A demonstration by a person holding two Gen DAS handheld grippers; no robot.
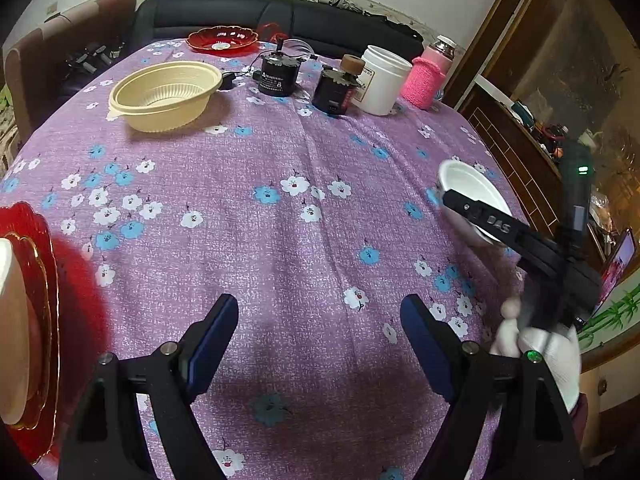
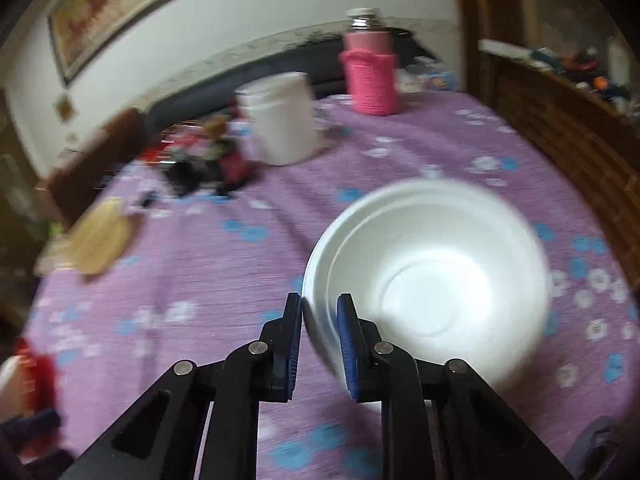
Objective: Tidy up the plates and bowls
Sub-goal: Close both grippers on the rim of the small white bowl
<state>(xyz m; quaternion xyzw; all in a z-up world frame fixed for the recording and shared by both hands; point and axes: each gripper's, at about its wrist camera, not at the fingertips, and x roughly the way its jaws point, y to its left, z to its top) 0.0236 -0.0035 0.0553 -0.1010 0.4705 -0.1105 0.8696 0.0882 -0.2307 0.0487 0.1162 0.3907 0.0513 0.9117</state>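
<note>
White bowl [image 2: 432,280], seemingly tilted, rim pinched.

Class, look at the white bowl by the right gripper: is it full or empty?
Empty. The right wrist view looks straight into the white bowl and shows only its bare white bottom. The right gripper has its jaws shut on the near rim.

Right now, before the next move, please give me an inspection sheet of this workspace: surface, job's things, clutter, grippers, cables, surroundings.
Surface: table under a purple flowered cloth.
Job's things: white bowl at the right; beige bowl far left; red dish at the far edge; red plate bearing a pale dish at the near left.
Clutter: white jar, pink knitted bottle, two black devices.
Grippers: left gripper open, empty; right gripper shut on the white bowl's rim.
Cables: black cord beside the devices.
Surroundings: dark sofa behind, wooden cabinet at the right.
</note>
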